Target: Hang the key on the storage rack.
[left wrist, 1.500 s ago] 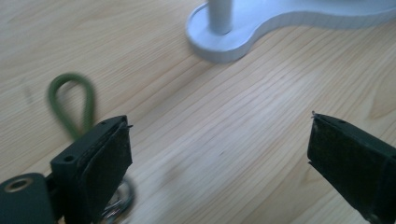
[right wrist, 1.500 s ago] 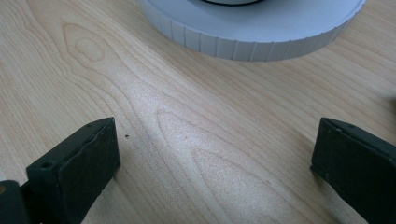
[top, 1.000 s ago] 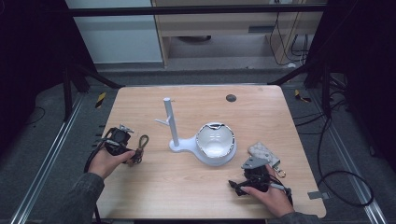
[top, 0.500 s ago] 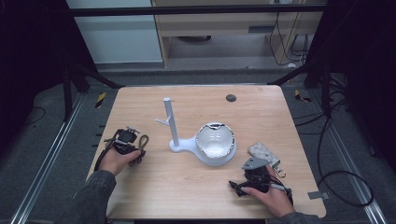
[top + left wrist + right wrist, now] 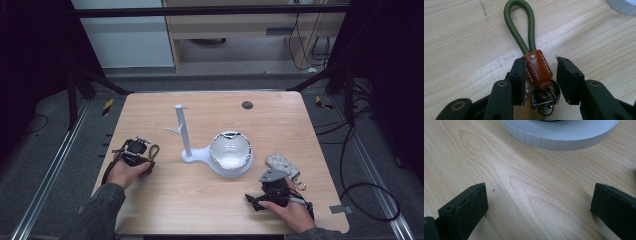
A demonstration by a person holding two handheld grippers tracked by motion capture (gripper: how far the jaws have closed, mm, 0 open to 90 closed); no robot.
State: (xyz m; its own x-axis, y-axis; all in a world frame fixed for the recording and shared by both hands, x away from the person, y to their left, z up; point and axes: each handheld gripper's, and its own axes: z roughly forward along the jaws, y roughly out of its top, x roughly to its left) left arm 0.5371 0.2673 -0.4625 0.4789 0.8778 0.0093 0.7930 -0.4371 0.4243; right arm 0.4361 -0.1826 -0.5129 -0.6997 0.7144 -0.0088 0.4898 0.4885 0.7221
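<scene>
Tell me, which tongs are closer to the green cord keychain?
Left. The left tongs straddle the keychain at its brown leather tab and have just been closing. The right tongs rest across the table.

Even overhead light on the table (image 5: 200,200), dark surroundings, soft close-ups.

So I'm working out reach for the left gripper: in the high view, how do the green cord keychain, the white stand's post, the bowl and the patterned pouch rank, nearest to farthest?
From the left gripper:
1. Green cord keychain, right at the jaws, left side of the table.
2. White stand's post, centre.
3. Bowl, right of the post.
4. Patterned pouch, far right, by the right gripper.
</scene>
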